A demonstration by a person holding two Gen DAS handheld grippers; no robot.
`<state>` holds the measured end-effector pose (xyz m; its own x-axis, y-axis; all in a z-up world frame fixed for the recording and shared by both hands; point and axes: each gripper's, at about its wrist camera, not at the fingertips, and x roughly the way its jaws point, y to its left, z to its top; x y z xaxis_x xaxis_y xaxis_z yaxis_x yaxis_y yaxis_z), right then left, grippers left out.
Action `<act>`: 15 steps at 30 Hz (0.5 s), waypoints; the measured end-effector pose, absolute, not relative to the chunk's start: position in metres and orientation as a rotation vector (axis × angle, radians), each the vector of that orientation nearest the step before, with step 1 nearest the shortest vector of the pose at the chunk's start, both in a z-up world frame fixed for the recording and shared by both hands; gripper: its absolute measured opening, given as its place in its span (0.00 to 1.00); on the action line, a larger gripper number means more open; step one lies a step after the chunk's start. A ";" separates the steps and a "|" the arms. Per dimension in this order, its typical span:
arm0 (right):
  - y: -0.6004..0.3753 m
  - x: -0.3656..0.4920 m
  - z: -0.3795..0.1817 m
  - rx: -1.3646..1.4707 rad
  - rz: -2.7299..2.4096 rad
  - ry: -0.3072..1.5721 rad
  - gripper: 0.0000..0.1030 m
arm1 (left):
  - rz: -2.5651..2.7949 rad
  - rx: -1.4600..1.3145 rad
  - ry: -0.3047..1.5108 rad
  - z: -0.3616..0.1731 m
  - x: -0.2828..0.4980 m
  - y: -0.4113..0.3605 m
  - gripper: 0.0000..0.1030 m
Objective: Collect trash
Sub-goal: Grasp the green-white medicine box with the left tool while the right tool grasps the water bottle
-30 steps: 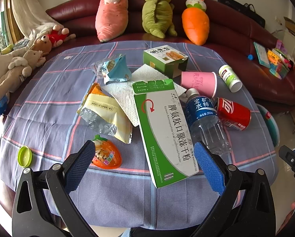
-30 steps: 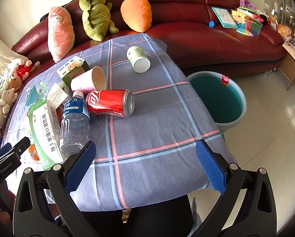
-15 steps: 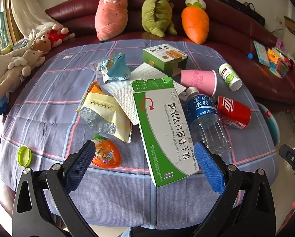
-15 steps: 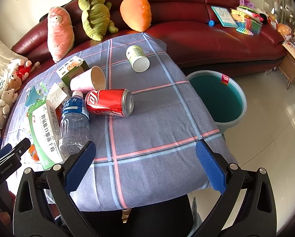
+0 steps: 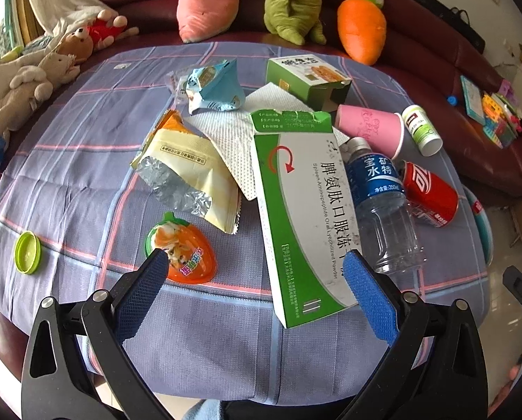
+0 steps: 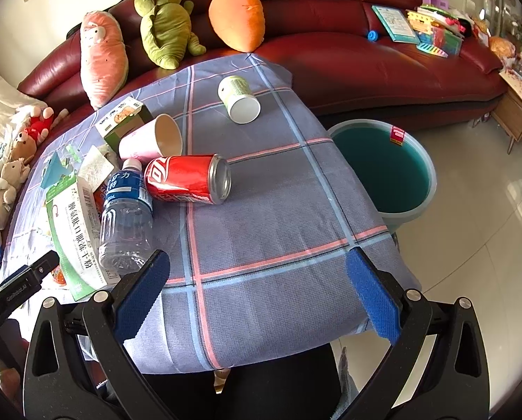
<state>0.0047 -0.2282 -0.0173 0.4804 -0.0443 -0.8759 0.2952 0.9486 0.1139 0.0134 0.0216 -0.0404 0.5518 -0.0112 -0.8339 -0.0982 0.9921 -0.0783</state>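
Both tools, left (image 5: pixel 252 287) and right (image 6: pixel 257 285), gape wide and empty above the bench's (image 6: pixel 278 217) near edge. Trash lies on it: box (image 5: pixel 303 217), bottle (image 6: pixel 126 217), can (image 6: pixel 187 178). Only the right view shows the bucket (image 6: pixel 420 161) off the bench's right edge; only the left shows the lid (image 5: pixel 27 252).

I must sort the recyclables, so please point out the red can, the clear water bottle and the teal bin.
red can (image 6: pixel 182 178), right wrist view, red side wall
water bottle (image 6: pixel 126 224), right wrist view, clear body
teal bin (image 6: pixel 380 171), right wrist view, inner wall

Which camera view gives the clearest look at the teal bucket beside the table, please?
The right wrist view: the teal bucket shows whole, open mouth and inside visible. In the left wrist view only a sliver of its rim shows past the table edge.
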 end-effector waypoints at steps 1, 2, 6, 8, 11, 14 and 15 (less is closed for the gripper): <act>-0.230 0.005 -0.018 0.268 -0.212 1.052 0.94 | 0.051 -0.116 0.990 -0.041 0.015 0.020 0.96; -0.232 0.005 -0.018 0.272 -0.214 1.053 0.94 | 0.050 -0.107 0.994 -0.041 0.016 0.018 0.96; -0.241 0.005 -0.024 0.298 -0.221 1.059 0.94 | 0.025 -0.077 1.003 -0.041 0.025 0.002 0.96; -0.247 0.005 -0.026 0.311 -0.227 1.062 0.94 | 0.037 -0.057 1.006 -0.043 0.033 -0.005 0.96; -0.255 0.004 -0.028 0.328 -0.237 1.057 0.94 | 0.053 -0.041 1.015 -0.047 0.043 -0.011 0.96; -0.261 0.005 -0.030 0.331 -0.247 1.051 0.94 | 0.064 -0.023 1.018 -0.049 0.053 -0.015 0.94; -0.264 0.005 -0.031 0.333 -0.248 1.050 0.94 | 0.063 -0.024 1.024 -0.050 0.055 -0.017 0.94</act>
